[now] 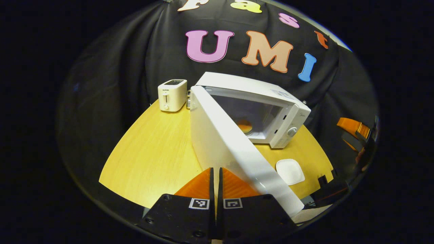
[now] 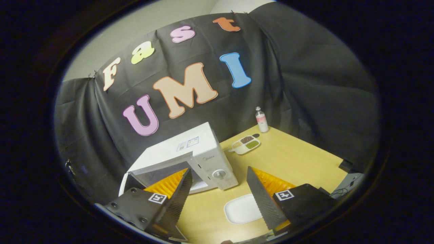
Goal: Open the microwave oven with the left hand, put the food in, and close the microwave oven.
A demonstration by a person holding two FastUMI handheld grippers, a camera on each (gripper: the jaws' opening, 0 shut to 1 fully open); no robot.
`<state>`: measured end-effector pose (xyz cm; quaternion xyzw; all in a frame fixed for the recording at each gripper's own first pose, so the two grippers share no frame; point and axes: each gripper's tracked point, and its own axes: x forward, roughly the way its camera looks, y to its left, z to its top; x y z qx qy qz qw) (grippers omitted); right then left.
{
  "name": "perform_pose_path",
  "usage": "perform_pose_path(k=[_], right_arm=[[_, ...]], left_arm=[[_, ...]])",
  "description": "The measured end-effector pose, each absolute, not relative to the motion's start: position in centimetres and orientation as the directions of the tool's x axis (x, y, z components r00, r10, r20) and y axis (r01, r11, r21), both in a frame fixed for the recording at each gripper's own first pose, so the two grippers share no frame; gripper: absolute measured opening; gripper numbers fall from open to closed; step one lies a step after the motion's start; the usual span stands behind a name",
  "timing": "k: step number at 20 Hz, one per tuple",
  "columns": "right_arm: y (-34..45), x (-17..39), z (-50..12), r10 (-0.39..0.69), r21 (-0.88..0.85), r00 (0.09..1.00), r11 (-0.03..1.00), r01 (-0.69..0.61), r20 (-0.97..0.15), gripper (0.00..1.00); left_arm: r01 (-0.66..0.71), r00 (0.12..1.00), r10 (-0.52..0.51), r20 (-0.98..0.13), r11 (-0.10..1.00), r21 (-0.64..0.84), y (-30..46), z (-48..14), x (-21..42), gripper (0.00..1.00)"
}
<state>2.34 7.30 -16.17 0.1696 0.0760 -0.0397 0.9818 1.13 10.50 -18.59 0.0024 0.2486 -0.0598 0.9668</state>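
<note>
On my far left a small cream pop-up toaster [image 1: 172, 95] stands on the round pale-wood counter [image 1: 152, 159], well apart from the job; next comes the white box-shaped microwave oven [image 1: 271, 108], its flat white door [image 1: 230, 149] swung wide toward me, so I judge the opening done; inside, an orange-brown piece of food [image 1: 245, 127] lies on the oven floor, so the loading looks done too; my left tool [image 1: 215, 183] sits pressed together, pinching nothing, just beside the door's outer face; a bare white rounded-square plate [image 2: 241, 209] rests on the counter in front of the oven; my right tool [image 2: 220, 189] hangs above it, spread and holding nothing; what is left is swinging the door closed.
</note>
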Motion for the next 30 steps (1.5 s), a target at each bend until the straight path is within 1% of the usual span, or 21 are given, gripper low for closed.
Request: perform_pose_path(k=[2,3,4,11,15,19,24,30], right_arm=[[6.3,2.3,-15.7,-0.047,0.314,0.987,0.945,0.093,-0.152,0.99],[5.7,2.1,-15.5,-0.045,0.306,0.988,0.948,0.088,-0.146,0.99],[5.2,1.9,-15.3,-0.046,0.299,0.989,0.95,0.087,-0.139,0.91],[2.8,0.7,-15.5,-0.069,0.265,0.99,0.959,0.099,-0.12,0.91],[2.6,0.3,-16.9,-0.062,0.255,0.986,0.962,0.1,-0.152,0.91],[2.3,0.8,-16.8,-0.062,0.244,0.987,0.965,0.098,-0.15,0.91],[2.8,0.8,-17.8,-0.035,0.216,0.983,0.974,0.075,-0.182,0.91],[2.4,1.9,-18.2,-0.035,0.244,0.981,0.966,0.082,-0.192,0.91]], left_arm=[[0.129,0.877,-0.121,-0.464,0.991,-0.015,8.4,-18.2,1.5,0.03],[0.137,0.881,-0.126,-0.456,0.991,-0.009,7.6,-18.0,1.9,0.01],[0.148,0.882,-0.135,-0.451,0.989,-0.007,6.6,-17.9,2.2,0.01],[0.253,0.88,-0.221,-0.421,0.967,0.021,1.2,-17.1,4.4,0.01],[0.31,0.873,-0.273,-0.403,0.95,0.028,-1.6,-16.3,5.8,0.01],[0.346,0.862,-0.31,-0.401,0.938,0.017,-3.8,-16.0,7.2,0.01],[0.353,0.857,-0.322,-0.403,0.936,0.003,-5.7,-16.4,9.2,0.01],[0.347,0.858,-0.321,-0.401,0.938,-0.008,-7.2,-16.6,11.3,0.0]])
